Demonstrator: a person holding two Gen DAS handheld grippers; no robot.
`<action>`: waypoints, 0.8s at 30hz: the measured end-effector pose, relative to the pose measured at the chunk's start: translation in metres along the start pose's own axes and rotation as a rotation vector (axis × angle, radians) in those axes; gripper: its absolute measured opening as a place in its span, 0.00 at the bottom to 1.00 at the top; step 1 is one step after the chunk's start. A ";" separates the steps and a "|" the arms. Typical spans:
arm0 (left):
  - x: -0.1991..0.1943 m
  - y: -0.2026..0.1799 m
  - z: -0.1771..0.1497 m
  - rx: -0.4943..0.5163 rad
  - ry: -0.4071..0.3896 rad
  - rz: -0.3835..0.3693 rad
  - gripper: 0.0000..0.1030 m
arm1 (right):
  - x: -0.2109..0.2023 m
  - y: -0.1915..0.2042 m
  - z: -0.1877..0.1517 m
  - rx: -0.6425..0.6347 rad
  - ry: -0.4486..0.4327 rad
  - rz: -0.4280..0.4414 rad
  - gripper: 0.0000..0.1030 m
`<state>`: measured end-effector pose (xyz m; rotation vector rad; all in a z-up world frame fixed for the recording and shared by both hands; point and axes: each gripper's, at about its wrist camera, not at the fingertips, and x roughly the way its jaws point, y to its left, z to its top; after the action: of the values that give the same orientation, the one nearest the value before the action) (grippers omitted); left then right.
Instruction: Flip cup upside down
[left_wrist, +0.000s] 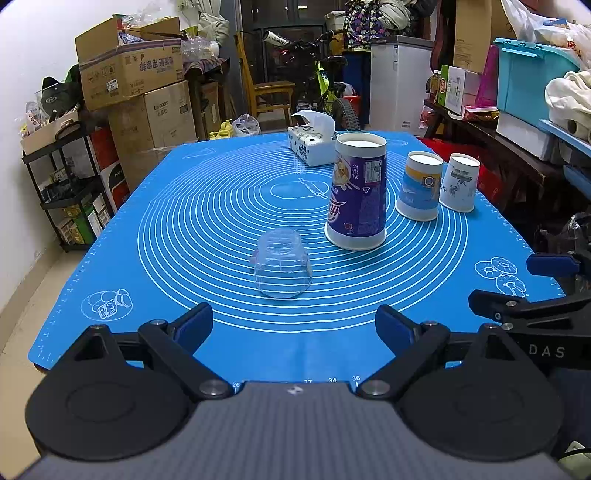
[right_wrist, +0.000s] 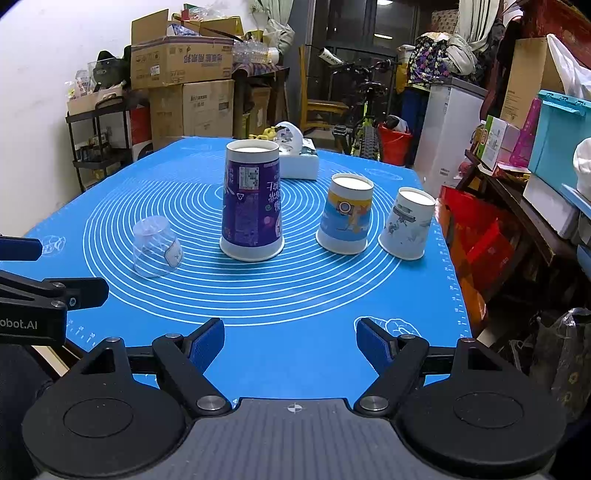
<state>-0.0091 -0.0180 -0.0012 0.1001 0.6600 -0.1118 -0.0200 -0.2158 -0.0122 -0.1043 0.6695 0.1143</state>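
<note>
Left wrist view: the left gripper (left_wrist: 293, 325) is spread wide and empty above the near edge of the desk's blue silicone mat (left_wrist: 177, 206). A clear ribbed plastic cup (left_wrist: 282, 267) stands upside down ahead, beside a tall purple paper cup (left_wrist: 356, 192). The right gripper (right_wrist: 290, 341) is also wide, holding nothing.

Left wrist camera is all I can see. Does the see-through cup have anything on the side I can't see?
Observer: Yes. In the right wrist view the clear cup has a small label low on the side towards the purple cup.
Operator: Is the other grabber holding something?
Observer: No. The right gripper is open, and only the blue mat shows between its fingers.
</note>
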 end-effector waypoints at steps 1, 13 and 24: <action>0.000 0.000 0.000 0.000 0.001 0.000 0.91 | 0.000 0.000 0.000 0.000 0.001 0.000 0.79; 0.000 0.000 0.000 0.000 0.000 0.000 0.91 | 0.001 -0.001 -0.002 -0.002 0.006 0.001 0.79; 0.003 0.000 -0.003 0.003 0.006 -0.001 0.91 | 0.001 -0.002 -0.001 -0.003 0.009 0.000 0.79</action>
<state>-0.0085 -0.0179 -0.0051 0.1034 0.6660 -0.1137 -0.0198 -0.2182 -0.0137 -0.1075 0.6786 0.1149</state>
